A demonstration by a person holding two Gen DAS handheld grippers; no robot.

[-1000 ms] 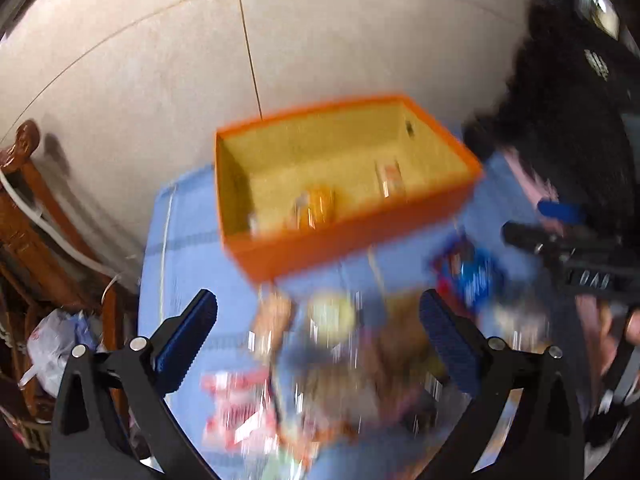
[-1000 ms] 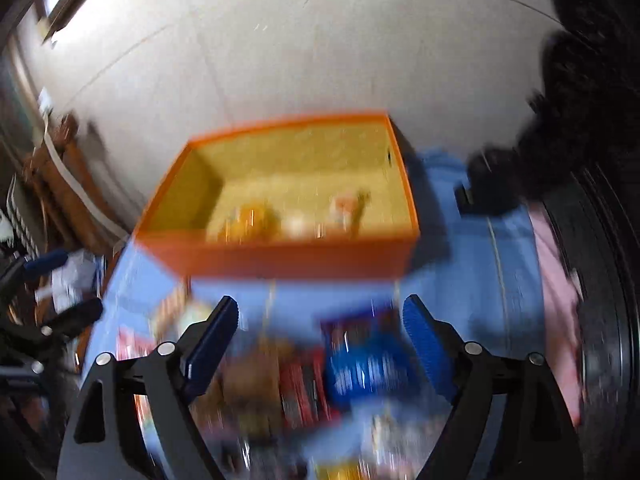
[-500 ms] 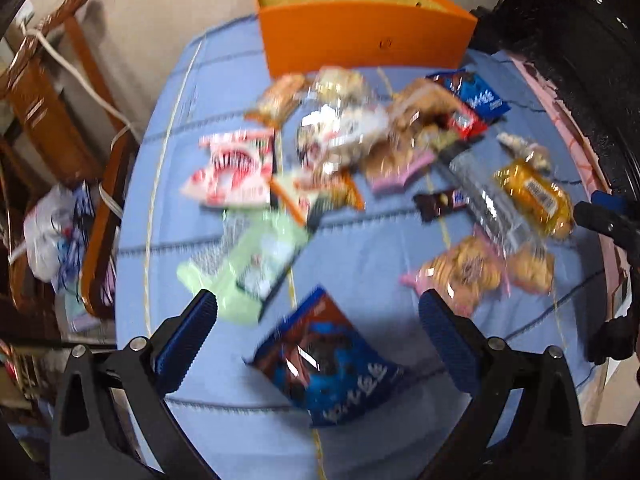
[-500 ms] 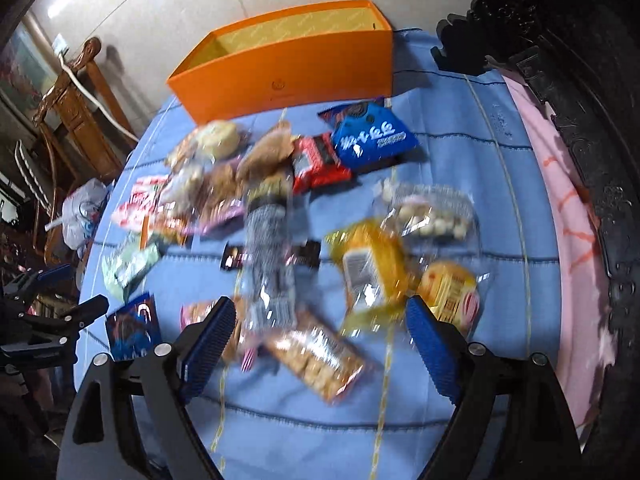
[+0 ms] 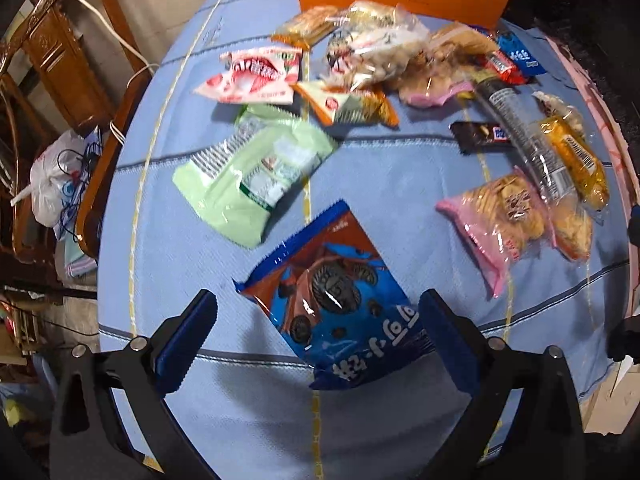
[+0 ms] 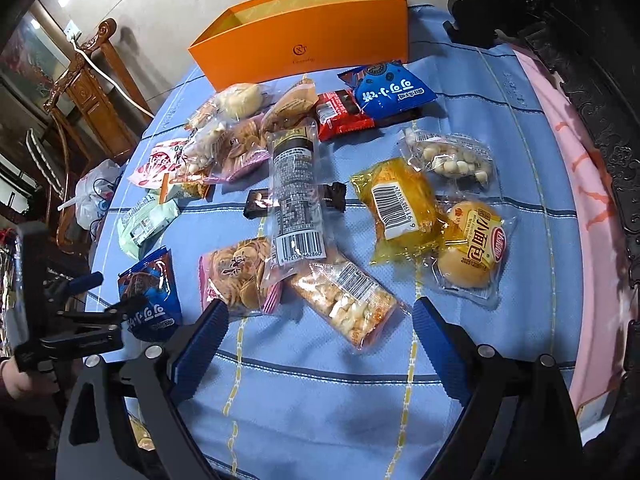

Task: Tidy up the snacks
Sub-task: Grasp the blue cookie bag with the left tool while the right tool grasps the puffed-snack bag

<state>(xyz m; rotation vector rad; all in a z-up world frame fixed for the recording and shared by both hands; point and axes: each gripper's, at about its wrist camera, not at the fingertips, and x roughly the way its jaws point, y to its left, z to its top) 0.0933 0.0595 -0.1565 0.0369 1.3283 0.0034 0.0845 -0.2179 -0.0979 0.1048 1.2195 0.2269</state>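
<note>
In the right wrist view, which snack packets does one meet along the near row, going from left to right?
Blue cookie packet → pink packet of round crackers → clear packet of puffed bites → small bun in a clear wrapper.

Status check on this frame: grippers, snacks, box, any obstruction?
Left gripper open over blue cookie bag, not gripping. Right gripper opening, empty, above rice-cracker pack. Snacks loose on blue cloth; orange box beyond. Path unobstructed.
</note>
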